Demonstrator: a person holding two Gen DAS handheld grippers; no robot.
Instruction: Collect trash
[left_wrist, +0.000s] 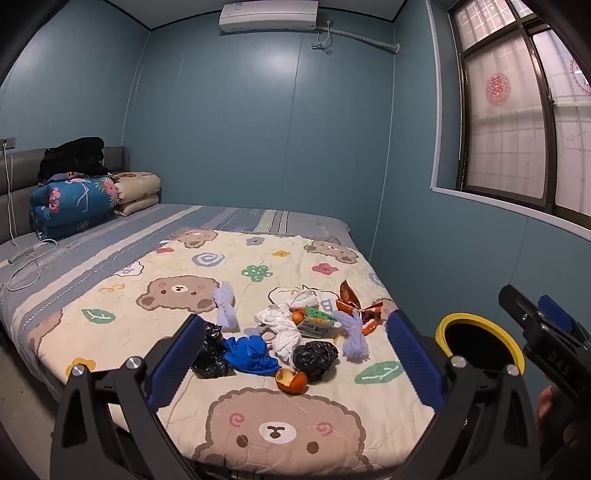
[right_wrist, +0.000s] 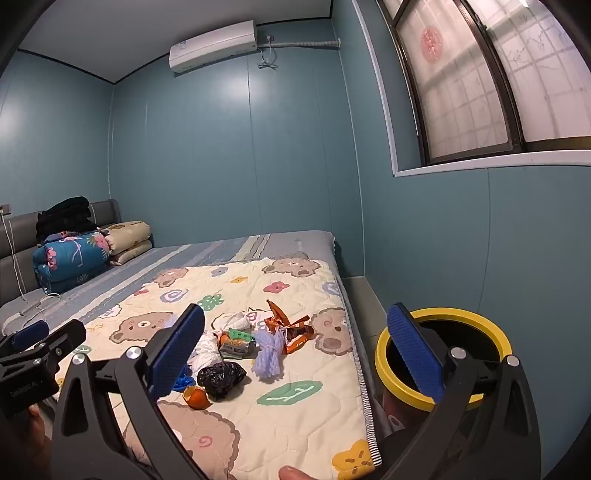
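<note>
Nothing looks collected yet, as far as I can judge: the whole heap of trash lies on the bear-print quilt (left_wrist: 110, 295) on the bed, and both pairs of tongs are empty. The left tongs (left_wrist: 295, 341) stand spread wide with nothing between the pads, aimed at the pile from the foot of the bed. Starting at their left pad, a crumpled black bag (left_wrist: 210, 354) sits just beside it, then a blue glove (left_wrist: 251, 354), with a pale purple foam net (left_wrist: 225, 304) farther off behind them. Between the pads lie white tissues (left_wrist: 280, 325), an orange peel (left_wrist: 291, 380) nearest the tongs, a second black bag (left_wrist: 316, 358) and a small green carton (left_wrist: 317, 323). Toward the right pad come another purple net (left_wrist: 354, 336) and an orange foil wrapper (left_wrist: 354, 302). Off the bed's right edge, beyond that pad, stands the yellow-rimmed bin (left_wrist: 476, 334); what it holds I cannot tell, since its inside shows only dark. The right tongs (right_wrist: 295, 352) are likewise wide apart and empty, their right pad in front of the bin. Every piece remains to be picked up and dropped in.
</note>
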